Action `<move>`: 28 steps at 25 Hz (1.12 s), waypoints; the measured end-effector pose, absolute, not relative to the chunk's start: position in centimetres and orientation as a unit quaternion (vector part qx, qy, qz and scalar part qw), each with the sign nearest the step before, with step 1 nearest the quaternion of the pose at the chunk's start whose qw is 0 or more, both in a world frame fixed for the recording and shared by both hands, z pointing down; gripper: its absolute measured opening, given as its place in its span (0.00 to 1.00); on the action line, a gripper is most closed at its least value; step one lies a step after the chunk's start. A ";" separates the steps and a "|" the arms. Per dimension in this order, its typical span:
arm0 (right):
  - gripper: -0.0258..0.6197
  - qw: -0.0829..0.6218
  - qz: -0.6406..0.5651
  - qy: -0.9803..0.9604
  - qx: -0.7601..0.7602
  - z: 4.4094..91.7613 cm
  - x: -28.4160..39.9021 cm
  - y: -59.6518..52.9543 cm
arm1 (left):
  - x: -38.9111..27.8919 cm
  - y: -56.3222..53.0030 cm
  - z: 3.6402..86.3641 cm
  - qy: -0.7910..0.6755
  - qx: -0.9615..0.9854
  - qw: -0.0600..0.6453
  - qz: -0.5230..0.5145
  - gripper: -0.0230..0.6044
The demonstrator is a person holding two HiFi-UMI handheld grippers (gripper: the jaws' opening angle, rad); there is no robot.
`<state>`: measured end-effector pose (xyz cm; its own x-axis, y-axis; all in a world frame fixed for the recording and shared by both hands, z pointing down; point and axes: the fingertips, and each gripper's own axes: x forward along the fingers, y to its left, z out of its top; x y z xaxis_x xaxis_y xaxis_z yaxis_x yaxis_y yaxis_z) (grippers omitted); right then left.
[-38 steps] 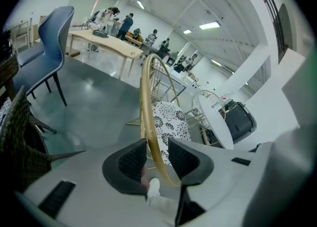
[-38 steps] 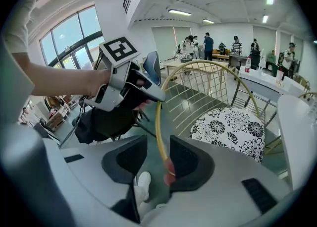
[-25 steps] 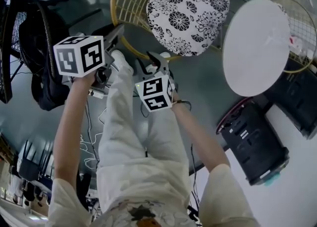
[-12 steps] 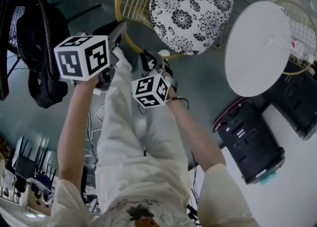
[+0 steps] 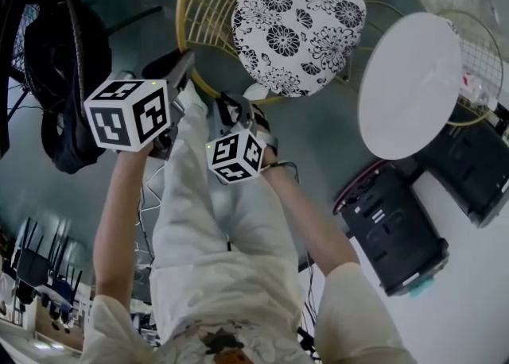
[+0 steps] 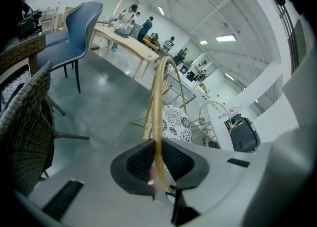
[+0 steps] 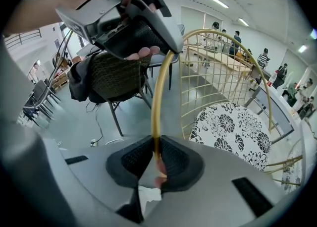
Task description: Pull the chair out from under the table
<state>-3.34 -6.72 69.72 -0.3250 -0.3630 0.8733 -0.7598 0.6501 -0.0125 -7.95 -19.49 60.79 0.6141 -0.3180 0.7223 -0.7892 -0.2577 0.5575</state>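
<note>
Head view: left tongs (image 5: 183, 67) grip chair rim (image 7: 156, 106); right tongs (image 5: 237, 108) closing likewise.

We located the chair (image 5: 298, 25) at the upper centre of the head view, with its back rim (image 7: 155, 112) toward us. The tabletop (image 5: 409, 84) stood just right of the seat. A second chair (image 5: 67, 76) stood well to the left. Two cases (image 5: 394, 231) sat on the floor at our right, nearer to us than the tabletop.
</note>
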 end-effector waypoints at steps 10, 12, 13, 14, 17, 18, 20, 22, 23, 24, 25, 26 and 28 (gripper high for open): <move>0.13 0.446 0.224 -0.816 0.292 68.4 -2.9 -6.4 | -7.5 -19.3 59.7 -0.387 0.732 0.495 0.263 0.13; 0.13 0.439 0.231 -0.820 0.287 68.2 -2.8 -6.3 | -7.3 -19.2 59.5 -0.388 0.732 0.493 0.267 0.13; 0.13 0.434 0.233 -0.821 0.287 68.2 -2.7 -6.4 | -7.2 -19.3 59.5 -0.388 0.732 0.491 0.269 0.13; 0.13 0.430 0.235 -0.823 0.287 68.2 -2.7 -6.6 | -7.2 -19.6 59.4 -0.391 0.732 0.488 0.269 0.13; 0.13 0.418 0.239 -0.831 0.278 68.3 -3.1 -6.7 | -7.5 -19.8 59.6 -0.407 0.726 0.485 0.270 0.13; 0.13 0.417 0.242 -0.833 0.274 68.3 -3.2 -6.4 | -7.6 -19.5 59.6 -0.411 0.722 0.486 0.272 0.13; 0.13 0.415 0.243 -0.835 0.268 68.3 -3.1 -6.3 | -7.6 -19.3 59.7 -0.417 0.716 0.486 0.278 0.13; 0.13 0.414 0.240 -0.836 0.269 68.4 -3.1 -6.7 | -7.6 -19.6 59.7 -0.418 0.716 0.482 0.283 0.13; 0.13 0.413 0.240 -0.836 0.270 68.4 -3.1 -6.7 | -7.6 -19.6 59.7 -0.418 0.716 0.481 0.284 0.13; 0.13 0.411 0.241 -0.836 0.271 68.4 -3.1 -6.7 | -7.6 -19.5 59.7 -0.417 0.717 0.481 0.285 0.13; 0.13 0.408 0.241 -0.837 0.273 68.4 -3.1 -6.6 | -7.6 -19.5 59.7 -0.417 0.717 0.480 0.287 0.13; 0.13 0.404 0.243 -0.838 0.275 68.3 -3.0 -6.6 | -7.5 -19.5 59.6 -0.417 0.717 0.478 0.288 0.13; 0.13 0.397 0.246 -0.839 0.280 68.2 -3.0 -6.6 | -7.4 -19.5 59.5 -0.415 0.719 0.476 0.291 0.13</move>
